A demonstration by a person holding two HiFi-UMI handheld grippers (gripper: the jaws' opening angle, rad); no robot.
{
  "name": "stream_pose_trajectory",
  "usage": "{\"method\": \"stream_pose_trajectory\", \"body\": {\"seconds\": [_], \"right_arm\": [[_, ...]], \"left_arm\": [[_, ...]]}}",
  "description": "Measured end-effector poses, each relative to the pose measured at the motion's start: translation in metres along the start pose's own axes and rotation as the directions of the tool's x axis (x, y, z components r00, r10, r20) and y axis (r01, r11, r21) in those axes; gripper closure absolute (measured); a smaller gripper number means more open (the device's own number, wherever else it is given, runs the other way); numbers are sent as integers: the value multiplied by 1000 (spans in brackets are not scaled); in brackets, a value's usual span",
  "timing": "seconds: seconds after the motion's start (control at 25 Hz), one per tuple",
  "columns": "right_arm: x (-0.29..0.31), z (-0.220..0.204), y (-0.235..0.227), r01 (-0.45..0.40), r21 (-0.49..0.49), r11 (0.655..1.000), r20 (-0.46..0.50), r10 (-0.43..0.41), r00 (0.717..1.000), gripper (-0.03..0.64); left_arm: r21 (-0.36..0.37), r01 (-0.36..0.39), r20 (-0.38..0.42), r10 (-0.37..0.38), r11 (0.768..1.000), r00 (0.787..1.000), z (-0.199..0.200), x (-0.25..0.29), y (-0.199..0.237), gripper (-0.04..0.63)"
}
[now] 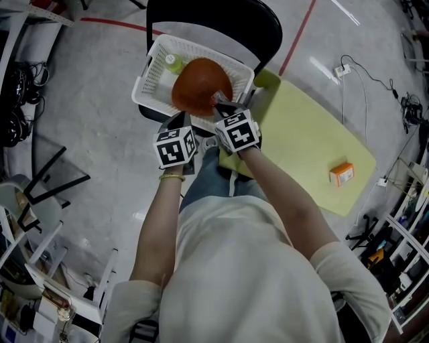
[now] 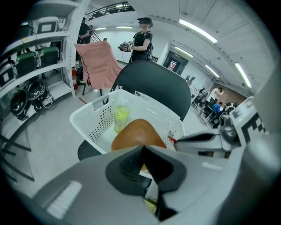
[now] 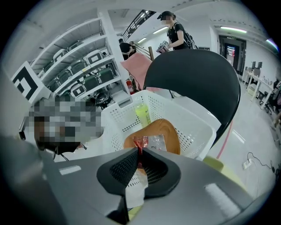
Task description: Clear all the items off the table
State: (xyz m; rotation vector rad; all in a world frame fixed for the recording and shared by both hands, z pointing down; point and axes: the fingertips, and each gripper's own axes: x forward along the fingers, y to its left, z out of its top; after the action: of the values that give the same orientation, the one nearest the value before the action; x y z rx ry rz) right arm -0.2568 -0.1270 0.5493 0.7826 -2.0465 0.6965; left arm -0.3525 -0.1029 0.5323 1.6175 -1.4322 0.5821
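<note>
- Left gripper was closed and empty, at the white basket's 6 o'clock rim.
- Right gripper pinched a red-edged sachet above the brown bowl; release was best made low, inside the rim.
- An orange box lay on the table at 4 o'clock.

On the yellow-green table, a small orange box near one edge; on the black chair just beside it, a white basket.
</note>
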Motion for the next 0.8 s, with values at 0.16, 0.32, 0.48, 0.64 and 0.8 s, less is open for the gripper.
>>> {"method": "stream_pose_trajectory", "body": {"seconds": [0.16, 0.32, 0.48, 0.64, 0.8], "right_arm": [[1, 1, -1, -6, 24, 1000, 8, 6, 1000, 548], [-1, -1, 0, -4, 27, 1000, 9, 3, 1000, 526], [-5, -5, -2, 8, 34, 999, 14, -8, 1000, 529], [-11, -8, -5, 22, 48, 999, 24, -23, 999, 534], [-18, -10, -6, 34, 67, 997, 35, -36, 999, 544]], "left_arm": [[-1, 2, 2, -2, 1000, 1000, 2, 1, -1, 586], [5, 6, 1, -6, 1000, 1000, 1, 0, -3, 586], [12, 14, -3, -14, 1000, 1000, -2, -1, -9, 586], [26, 23, -7, -23, 999, 1000, -3, 0, -15, 586], [45, 35, -8, -35, 998, 999, -2, -1, -21, 586]]}}
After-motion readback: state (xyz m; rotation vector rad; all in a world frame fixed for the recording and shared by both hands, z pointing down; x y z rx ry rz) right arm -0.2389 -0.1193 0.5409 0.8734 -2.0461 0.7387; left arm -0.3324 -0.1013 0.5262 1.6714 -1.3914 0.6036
